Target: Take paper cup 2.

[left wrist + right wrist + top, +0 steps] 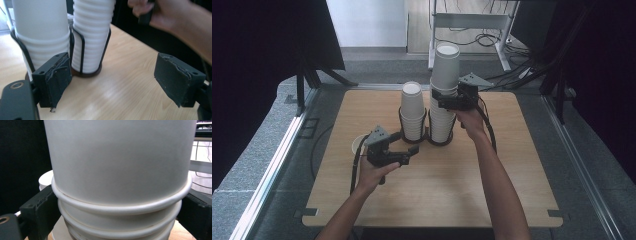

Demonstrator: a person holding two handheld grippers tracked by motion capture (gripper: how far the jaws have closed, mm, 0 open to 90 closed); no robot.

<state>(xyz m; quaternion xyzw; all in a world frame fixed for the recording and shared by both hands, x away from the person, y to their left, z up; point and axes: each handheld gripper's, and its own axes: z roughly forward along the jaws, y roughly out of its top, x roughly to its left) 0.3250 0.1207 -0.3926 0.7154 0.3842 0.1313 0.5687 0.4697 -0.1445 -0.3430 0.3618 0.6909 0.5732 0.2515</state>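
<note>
Two stacks of white paper cups stand in black wire holders (82, 50) at the middle of the wooden table (437, 190). The tall stack (445, 75) is on the right, the shorter stack (412, 107) on the left. My right gripper (443, 103) reaches in from the right, its jaws closed on the tall stack (120, 170) just under the rim of an upper cup. My left gripper (410, 155) hovers low in front of the shorter stack (41, 32). Its pads (56, 80) stand wide open with only bare table between them.
A single white cup (358, 144) stands on the table behind my left gripper, near the left edge. Beyond the far table edge are a metal desk frame (472, 22) and floor cables (492, 40). Dark curtains hang on both sides.
</note>
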